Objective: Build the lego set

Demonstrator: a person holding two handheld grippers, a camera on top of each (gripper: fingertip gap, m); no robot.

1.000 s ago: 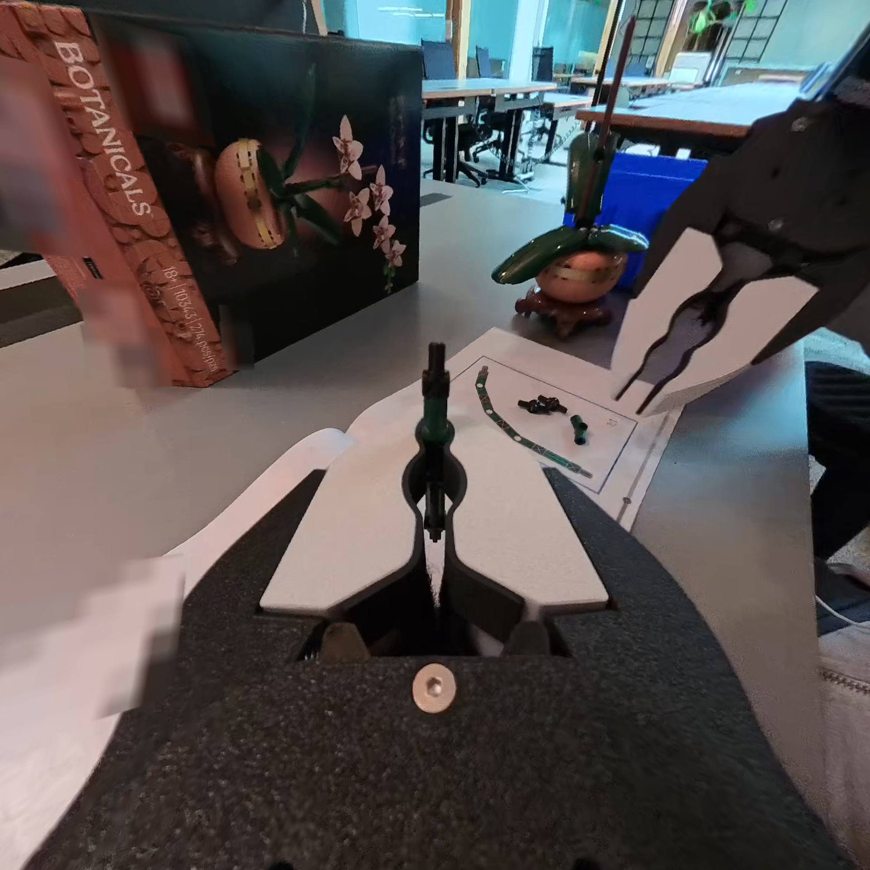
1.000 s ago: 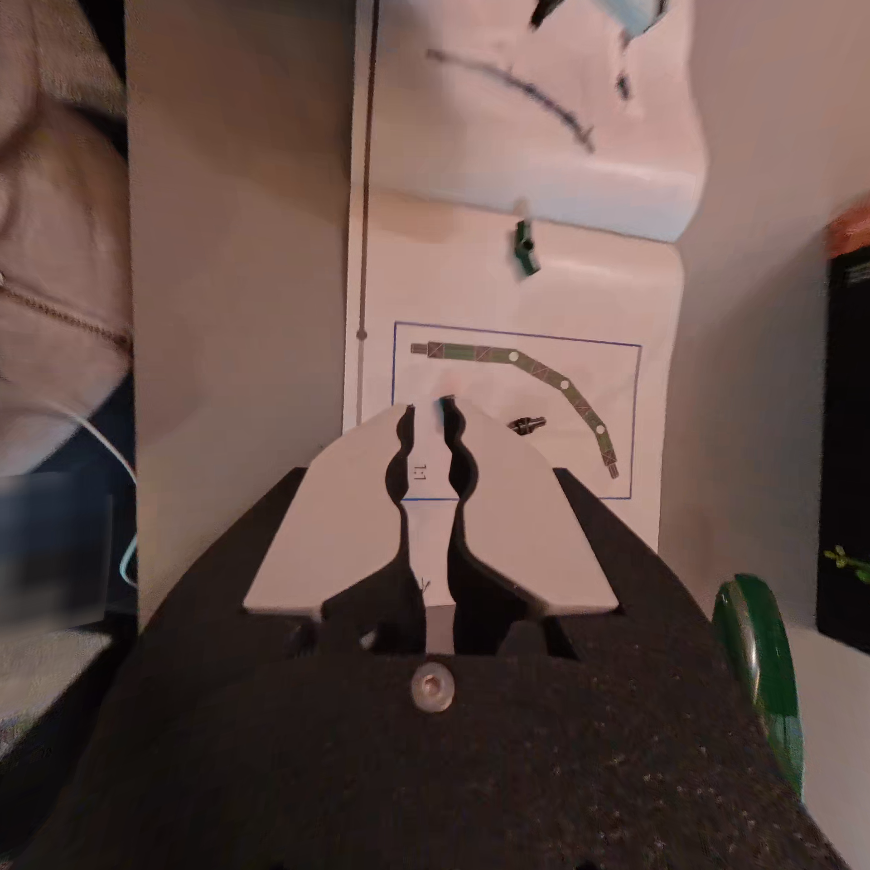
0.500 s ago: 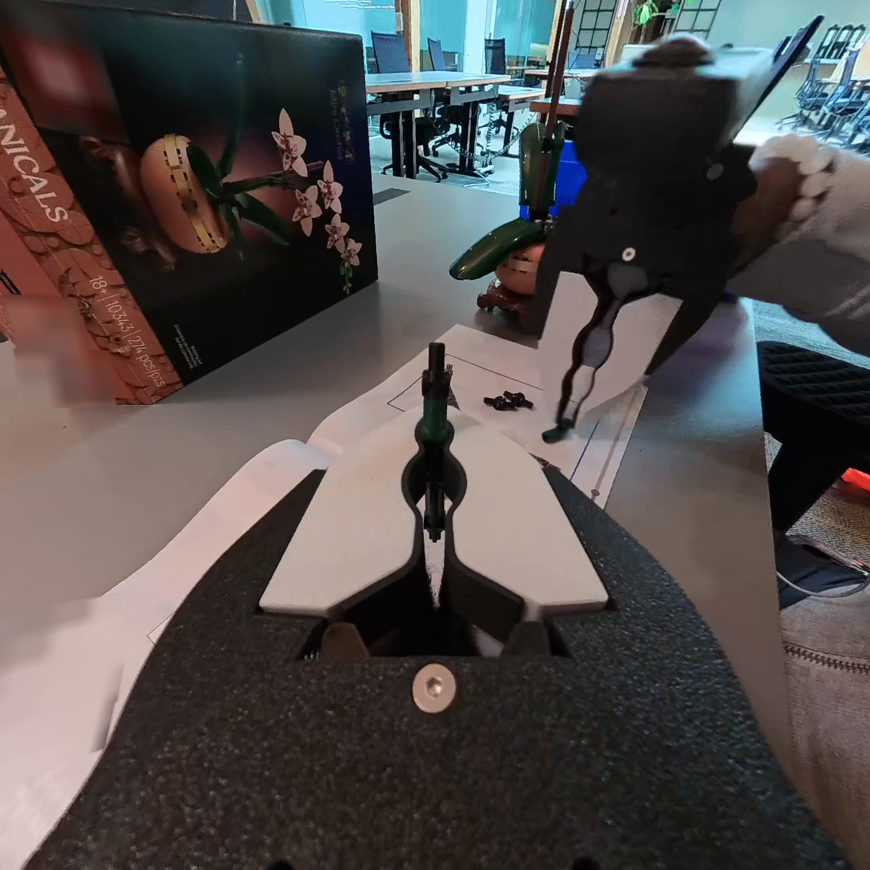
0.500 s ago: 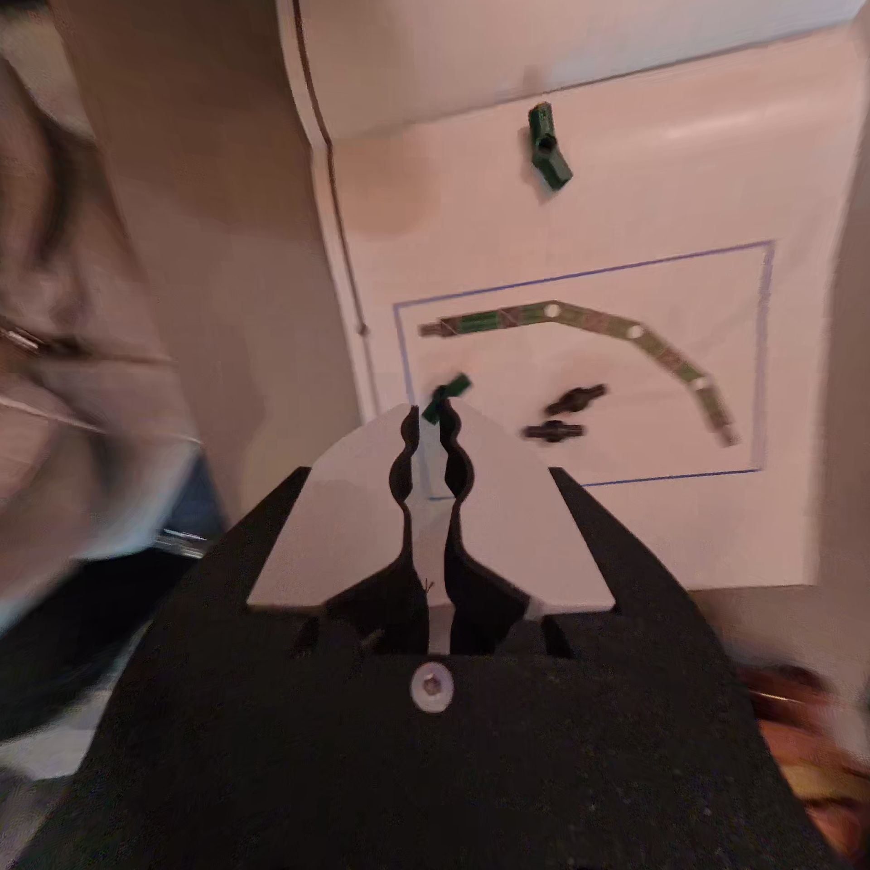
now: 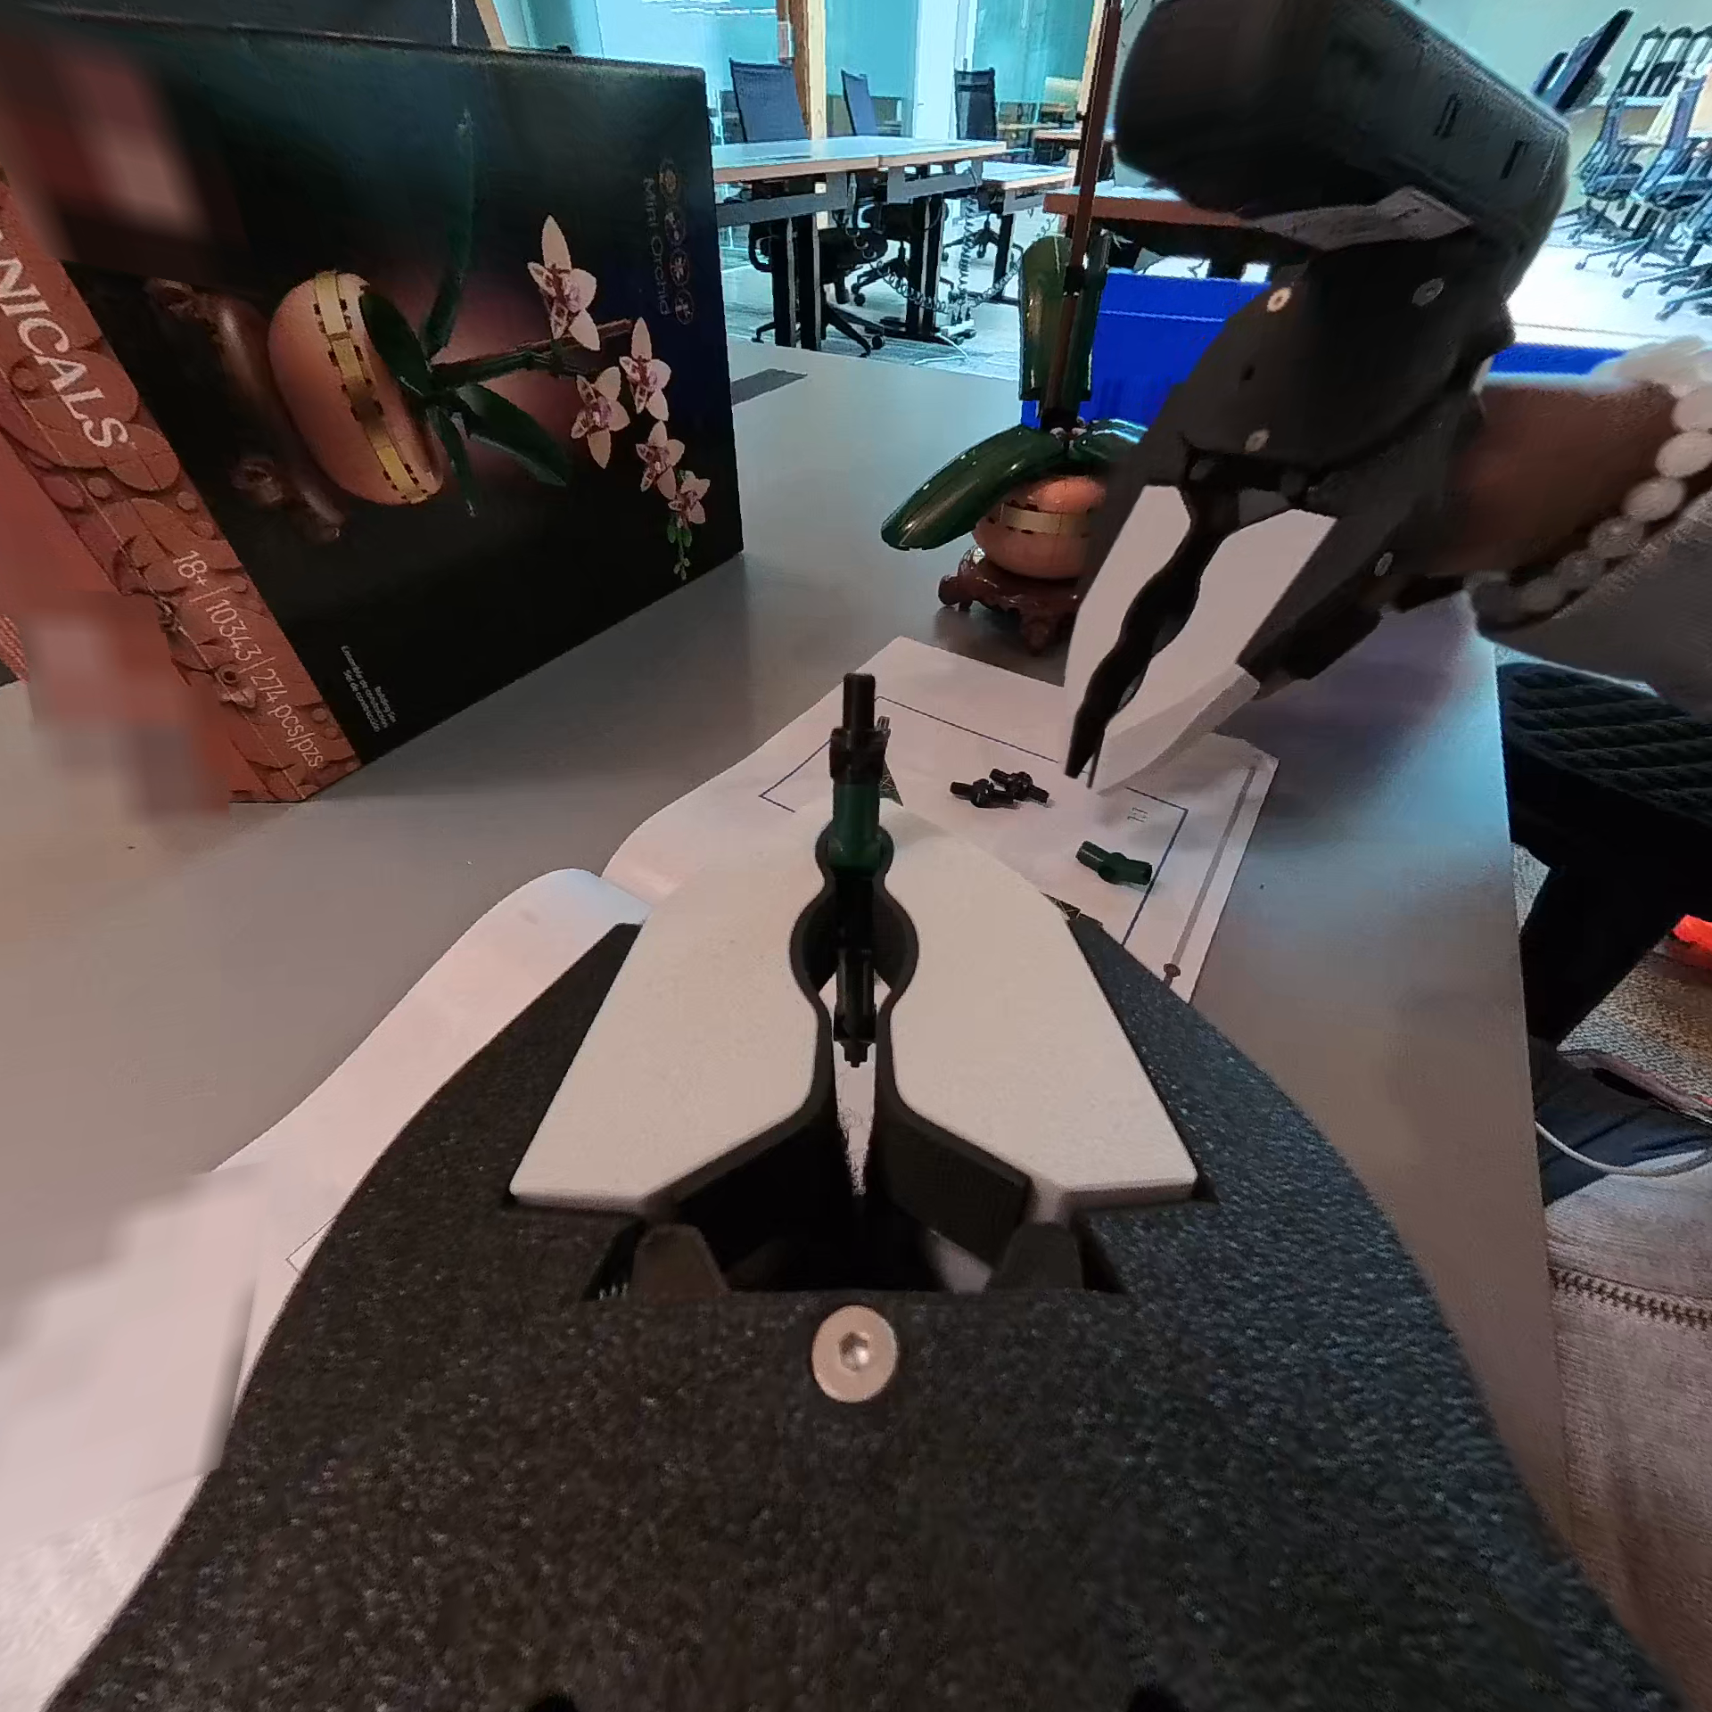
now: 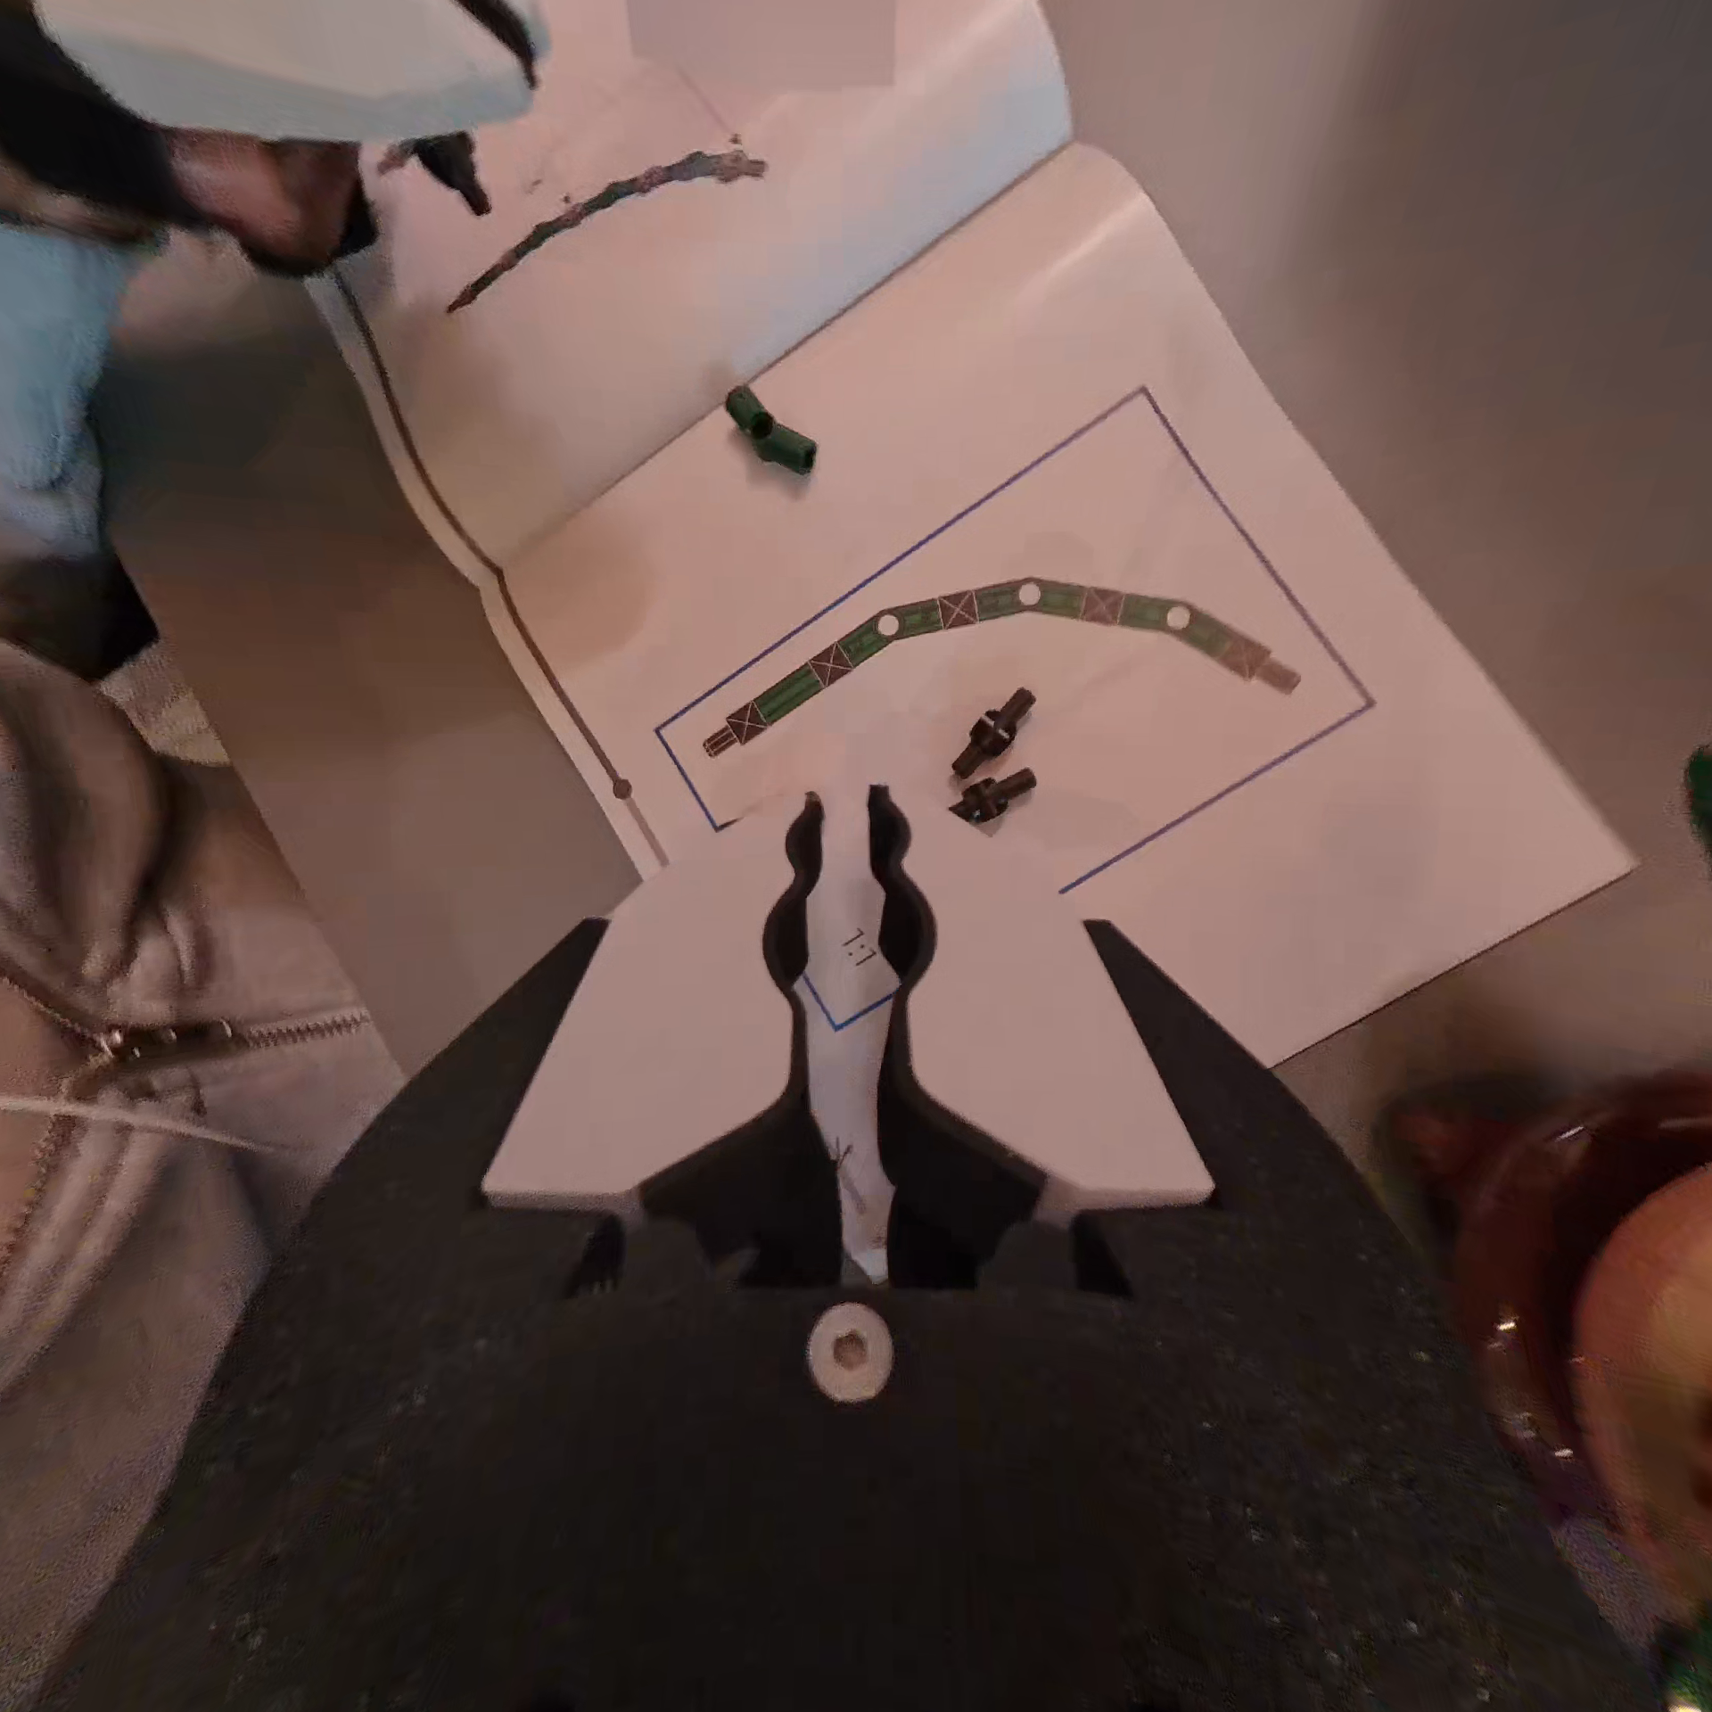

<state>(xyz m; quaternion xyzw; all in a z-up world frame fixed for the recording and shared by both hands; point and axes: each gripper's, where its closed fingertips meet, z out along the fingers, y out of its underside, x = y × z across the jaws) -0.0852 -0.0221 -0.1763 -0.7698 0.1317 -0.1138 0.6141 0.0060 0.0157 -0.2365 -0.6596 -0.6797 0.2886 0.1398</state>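
My left gripper point(image 5: 854, 838) is shut on a short stem piece point(image 5: 852, 741), a green connector with a black pin sticking out in front. My right gripper point(image 6: 843, 799) is open and empty. It hovers over the open instruction booklet point(image 6: 1297, 880), and the left wrist view shows it point(image 5: 1084, 769) tilted down. Two black pins point(image 6: 989, 741) lie just right of its tips. One green connector point(image 5: 1114, 863) lies on the page below its tips. Another point(image 6: 769, 435) lies farther up the page.
The dark set box point(image 5: 371, 371) stands at the left. The part-built plant in its pot point(image 5: 1038, 537) stands behind the booklet. A person's sleeve and jacket point(image 6: 139, 1065) are at the table's side. The table edge point(image 5: 1519, 1019) runs along the right. My hands' fingertips stand some 12 cm from each other.
Half a second ago my right gripper's tips were down at a green connector on the page. Now they are lifted off it, and the connector lies on the page. My left gripper still holds its piece.
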